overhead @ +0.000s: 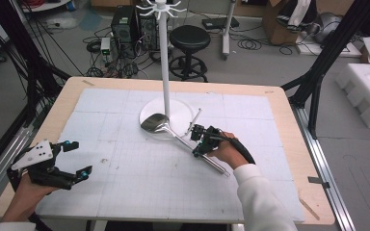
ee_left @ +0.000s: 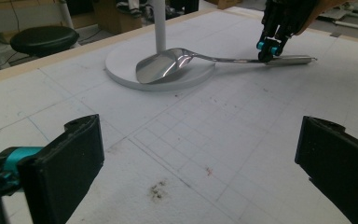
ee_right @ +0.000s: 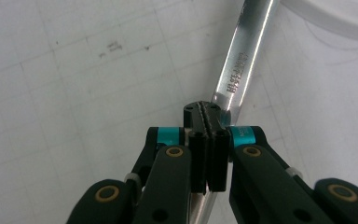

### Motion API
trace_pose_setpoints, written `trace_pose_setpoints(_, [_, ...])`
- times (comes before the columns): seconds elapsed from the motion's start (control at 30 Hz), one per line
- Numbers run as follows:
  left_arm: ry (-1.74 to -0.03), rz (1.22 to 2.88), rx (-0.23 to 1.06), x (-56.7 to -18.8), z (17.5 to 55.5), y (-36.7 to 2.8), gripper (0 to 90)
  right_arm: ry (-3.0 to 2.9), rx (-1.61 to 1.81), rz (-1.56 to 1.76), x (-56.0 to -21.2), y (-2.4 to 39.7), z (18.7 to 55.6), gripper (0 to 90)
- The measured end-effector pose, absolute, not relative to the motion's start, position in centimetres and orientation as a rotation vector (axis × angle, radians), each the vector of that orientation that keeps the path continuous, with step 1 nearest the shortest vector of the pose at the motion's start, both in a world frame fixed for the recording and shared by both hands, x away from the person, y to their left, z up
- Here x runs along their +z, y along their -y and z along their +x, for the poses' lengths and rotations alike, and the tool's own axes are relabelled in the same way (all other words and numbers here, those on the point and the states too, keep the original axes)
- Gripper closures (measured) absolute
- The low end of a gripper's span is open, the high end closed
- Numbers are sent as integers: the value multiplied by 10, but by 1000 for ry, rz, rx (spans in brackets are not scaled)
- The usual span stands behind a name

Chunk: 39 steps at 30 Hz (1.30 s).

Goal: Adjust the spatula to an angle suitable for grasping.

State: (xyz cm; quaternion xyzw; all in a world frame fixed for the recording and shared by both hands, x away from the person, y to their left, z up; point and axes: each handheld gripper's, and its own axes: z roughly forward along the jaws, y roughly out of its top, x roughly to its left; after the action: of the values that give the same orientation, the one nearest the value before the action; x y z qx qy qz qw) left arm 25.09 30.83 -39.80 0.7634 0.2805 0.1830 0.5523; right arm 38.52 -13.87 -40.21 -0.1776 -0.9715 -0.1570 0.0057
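Right gripper [overhead: 198, 142] sits at the ladle [overhead: 173, 133] handle, jaws together, seemingly pressing it. Left gripper [overhead: 72, 159], jaws apart, waits at eight o'clock, keeping clear.

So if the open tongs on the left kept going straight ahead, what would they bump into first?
Probably the ladle, whose bowl rests on the stand's white round base. The left tongs point that way over bare mat, though depth is hard to judge.
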Motion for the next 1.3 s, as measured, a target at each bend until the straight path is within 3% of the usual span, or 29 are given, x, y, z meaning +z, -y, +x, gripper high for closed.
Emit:
trace_pose_setpoints(0.6, [-667, 1808, 433, -398, 251, -308, 17, 3027, -488, -595, -400, 158, 378, 893])
trace_pose_setpoints(0.8, [-668, 1802, 433, -398, 251, -308, 18, 3018, -597, -641, -390, 162, 377, 799])
trace_pose_setpoints(0.9, [-665, 1805, 433, -398, 251, -308, 17, 3011, -665, -677, -383, 165, 376, 725])
trace_pose_setpoints(1.0, [-663, 1808, 432, -398, 251, -308, 17, 3036, -719, -715, -376, 168, 375, 583])
trace_pose_setpoints(1.03, [-664, 1806, 432, -398, 251, -307, 17, 3038, -730, -736, -374, 168, 375, 488])
trace_pose_setpoints(1.1, [-668, 1802, 433, -398, 251, -308, 17, 3072, -770, -790, -369, 167, 375, 216])
trace_pose_setpoints(1.17, [-665, 1802, 433, -398, 251, -308, 17, 3071, -799, -800, -366, 166, 375, 98])
trace_pose_setpoints(1.23, [-665, 1801, 434, -398, 250, -307, 17, 3085, -808, -802, -364, 164, 376, 4])
trace_pose_setpoints(1.3, [-664, 1801, 434, -397, 250, -308, 17, 3109, -815, -806, -362, 163, 375, 4])
